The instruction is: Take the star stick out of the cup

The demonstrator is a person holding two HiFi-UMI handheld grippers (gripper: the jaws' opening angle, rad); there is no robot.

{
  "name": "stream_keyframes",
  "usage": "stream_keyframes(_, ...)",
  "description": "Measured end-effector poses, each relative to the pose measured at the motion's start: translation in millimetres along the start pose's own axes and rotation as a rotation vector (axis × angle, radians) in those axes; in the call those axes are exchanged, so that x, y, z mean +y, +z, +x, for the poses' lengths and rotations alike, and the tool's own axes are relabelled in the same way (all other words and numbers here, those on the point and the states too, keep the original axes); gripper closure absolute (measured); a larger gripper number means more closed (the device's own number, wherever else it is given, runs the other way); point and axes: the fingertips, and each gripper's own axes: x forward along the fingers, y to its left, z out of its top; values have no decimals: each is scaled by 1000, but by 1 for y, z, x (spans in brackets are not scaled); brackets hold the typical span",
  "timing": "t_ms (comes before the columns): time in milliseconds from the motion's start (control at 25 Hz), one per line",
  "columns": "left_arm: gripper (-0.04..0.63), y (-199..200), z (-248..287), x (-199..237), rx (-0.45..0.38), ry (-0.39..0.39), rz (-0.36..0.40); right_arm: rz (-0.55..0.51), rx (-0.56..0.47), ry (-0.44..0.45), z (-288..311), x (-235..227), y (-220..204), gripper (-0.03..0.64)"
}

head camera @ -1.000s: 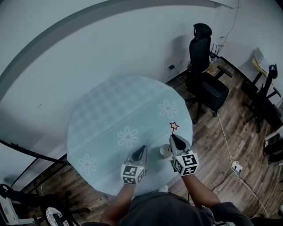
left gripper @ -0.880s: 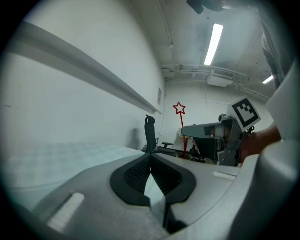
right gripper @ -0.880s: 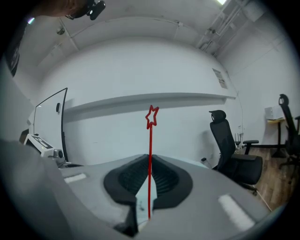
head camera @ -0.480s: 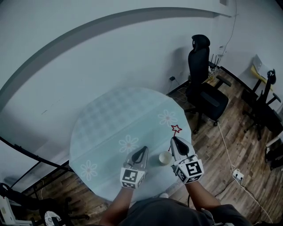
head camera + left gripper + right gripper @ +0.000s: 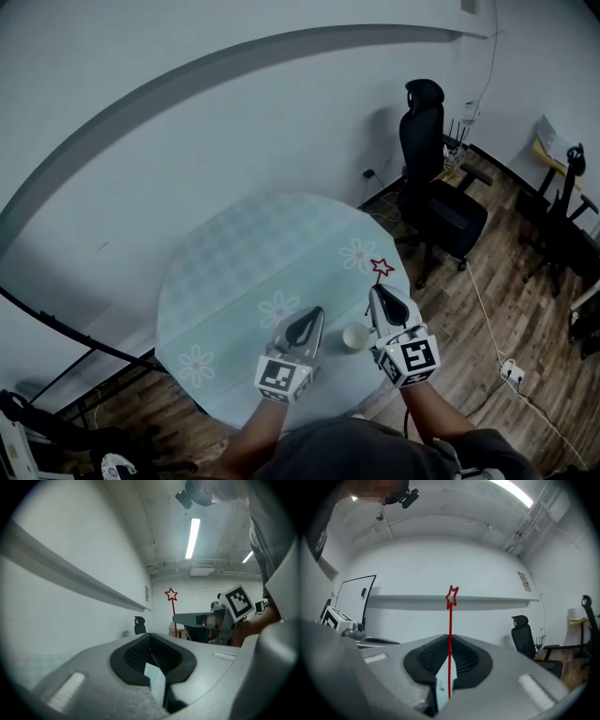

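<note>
My right tool is clamped on the thin red wire stick with the open star on top. In the right gripper view the dark ribbed pads are pressed against the stem from both sides. The stick rises straight up from between them, with the star well above the tool tip. Its lower end shows in the narrow slot below the pads. I cannot tell whether that end still touches anything.

The small white round cup stands on the table just to the left of this tool, near its body. The star sits beyond the cup and a little to its right, past the tool's tip.

My left tool is on the other side of the cup, near it but apart from it. Its jaws are closed together with nothing between them. The left gripper view shows the pads meeting at the tip. The red star stands upright off to the right there, beside the right tool's square-marker cube.

The cup is near my edge of the round pale blue-green table with white flower prints. Well beyond the cup and to its right, a black office chair stands on the brown wood-plank floor.
</note>
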Motion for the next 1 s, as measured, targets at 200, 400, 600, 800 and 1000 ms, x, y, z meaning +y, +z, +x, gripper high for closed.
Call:
stream_keyframes(200,591,-6,-2,6,17,14,-4,-1,1,2,1,2,-4,597)
stream_keyframes(400,591,-7,-4,9,21,11,-28,-5,11,-2,2,1,-8,597)
stream_keyframes(600,591,-11,-2,10,32,11,-35,1,17,8,5,2,-11,597)
stream_keyframes(800,591,-16,-4,17,39,26,-44,4,19,16,7,6,-16,597)
stream_keyframes(1000,591,-14,1,30,21,48,-63,2,-12,28,10,7,-11,597)
